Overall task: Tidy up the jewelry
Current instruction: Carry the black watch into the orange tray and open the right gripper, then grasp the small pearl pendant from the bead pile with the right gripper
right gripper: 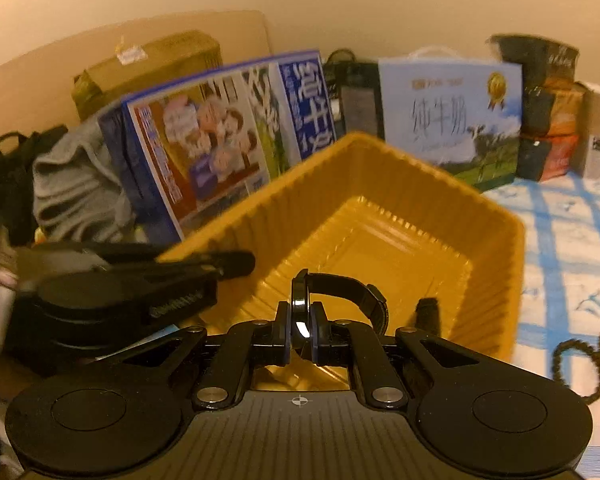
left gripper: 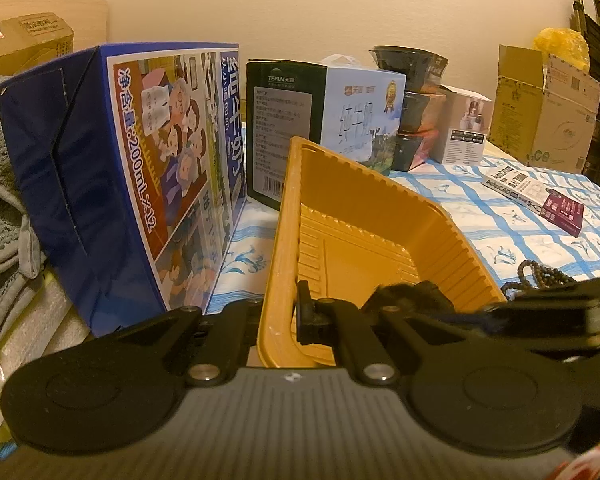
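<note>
The left tool [left gripper: 296, 312] is closed on the near left rim of a yellow plastic tray [left gripper: 364, 240], one finger inside the wall and one outside, with the tray's far end tipped upward. The right tool [right gripper: 300, 326] is closed on a black wristwatch [right gripper: 342, 294], its pads pinching the case edge-on while the strap curls to the right above the tray's [right gripper: 384, 216] ribbed interior. The watch hangs over the tray's near end and does not touch the floor of it. A string of dark beads [left gripper: 540, 274] lies on the blue-checked cloth [left gripper: 540, 216] just right of the tray. Behind the tray stand a blue milk carton box [left gripper: 140, 168] and a pale milk box [left gripper: 360, 116], with folded grey towels [left gripper: 0, 184] at the far left.
</note>
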Demonstrator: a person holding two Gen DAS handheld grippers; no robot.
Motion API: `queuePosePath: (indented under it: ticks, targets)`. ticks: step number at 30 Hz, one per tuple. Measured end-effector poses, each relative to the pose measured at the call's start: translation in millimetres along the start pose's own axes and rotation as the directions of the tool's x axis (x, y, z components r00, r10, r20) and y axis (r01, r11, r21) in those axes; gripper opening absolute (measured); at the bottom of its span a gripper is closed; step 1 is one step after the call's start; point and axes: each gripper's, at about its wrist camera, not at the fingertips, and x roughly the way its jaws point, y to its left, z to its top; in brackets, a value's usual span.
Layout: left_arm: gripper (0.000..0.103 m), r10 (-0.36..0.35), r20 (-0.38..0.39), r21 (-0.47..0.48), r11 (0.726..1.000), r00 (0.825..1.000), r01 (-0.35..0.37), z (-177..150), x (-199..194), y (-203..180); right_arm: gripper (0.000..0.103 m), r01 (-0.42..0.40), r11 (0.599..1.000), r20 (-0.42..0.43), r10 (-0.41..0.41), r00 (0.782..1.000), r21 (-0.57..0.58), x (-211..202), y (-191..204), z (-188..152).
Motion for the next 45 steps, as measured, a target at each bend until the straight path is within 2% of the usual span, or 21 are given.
queuePosePath:
  ticks: [5, 7, 13, 20, 23, 28, 33, 36, 41, 45]
  targets:
    - [0.004, 0.003, -0.008, -0.009, 1.0, 1.0, -0.003, -1.3, 2.0, 1.1, 0.009, -0.023, 0.999, 0.009, 0.023, 1.0, 0.036, 1.4, -6.5, -5.6]
    - [0.004, 0.002, -0.011, -0.012, 1.0, 1.0, -0.002, -1.8, 3.5, 2.1, 0.012, -0.019, 0.999, 0.01, 0.019, 1.0, 0.047, -3.0, -7.6, -4.9]
    - [0.004, 0.007, -0.015, -0.011, 1.0, 1.0, -0.007, -3.8, 5.2, 2.2, 0.022, 0.064, 0.99, 0.026, -0.068, 0.997, 0.122, -43.3, -23.8, -13.9]
    - [0.004, 0.011, -0.013, -0.006, 1.0, 1.0, -0.011, -3.9, 5.7, 1.4, 0.024, 0.205, 0.947, -0.003, -0.211, 0.978, 0.246, -103.0, -63.5, -44.2]
    - [0.004, 0.013, -0.012, -0.003, 1.0, 1.0, -0.013, -4.2, 5.7, 0.7, 0.024, 0.289, 0.918, -0.036, -0.29, 0.956, 0.272, -124.0, -81.9, -58.1]
    - [0.004, 0.019, -0.013, 0.004, 1.0, 1.0, -0.019, -3.9, 6.5, 0.9, 0.024, 0.444, 0.836, -0.11, -0.433, 0.895, 0.322, -147.5, -116.8, -76.8]
    - [0.004, 0.021, -0.011, 0.011, 1.0, 1.0, -0.021, -3.2, 6.2, -0.2, 0.024, 0.535, 0.771, -0.146, -0.518, 0.842, 0.346, -155.7, -141.1, -80.7]
    - [0.004, 0.022, -0.011, 0.016, 1.0, 1.0, -0.022, -3.1, 5.9, -0.8, 0.024, 0.557, 0.746, -0.155, -0.541, 0.826, 0.365, -152.9, -149.0, -79.2]
    - [0.004, 0.02, -0.009, 0.02, 1.0, 1.0, -0.02, -2.2, 5.2, -1.3, 0.024, 0.571, 0.718, -0.166, -0.556, 0.815, 0.397, -139.4, -160.4, -77.5]
    - [0.004, 0.018, -0.007, 0.022, 1.0, 1.0, -0.018, -1.5, 4.8, -2.2, 0.024, 0.596, 0.699, -0.175, -0.579, 0.796, 0.395, -125.7, -166.4, -76.4]
